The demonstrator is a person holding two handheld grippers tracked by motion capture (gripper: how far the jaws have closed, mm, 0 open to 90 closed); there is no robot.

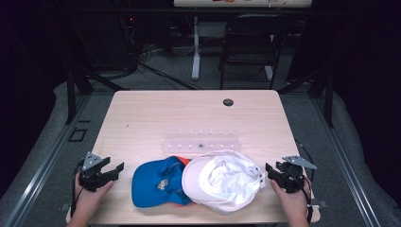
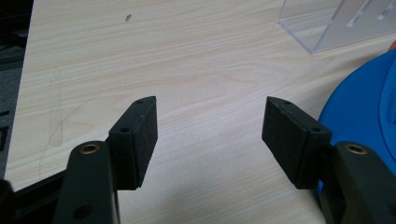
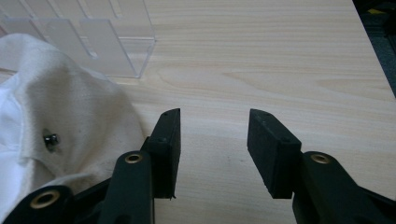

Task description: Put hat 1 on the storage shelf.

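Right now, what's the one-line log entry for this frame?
left claw: open, empty | right claw: open, empty | blue cap and white cap: on table, overlapping, untouched

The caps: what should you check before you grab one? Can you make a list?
1. Left gripper jaws open: ok, wide apart with bare table between them.
2. Right gripper jaws open: ok, nothing held.
3. Blue cap within reach of the left gripper: ok, it lies just beside it.
4. White cap within reach of the right gripper: ok, its cloth sits right next to the jaws.
5. Caps apart from each other: not ok, the white cap overlaps the blue one, so lifting one may drag the other.
6. Clear rack out of the way: ok, it stands behind the caps.
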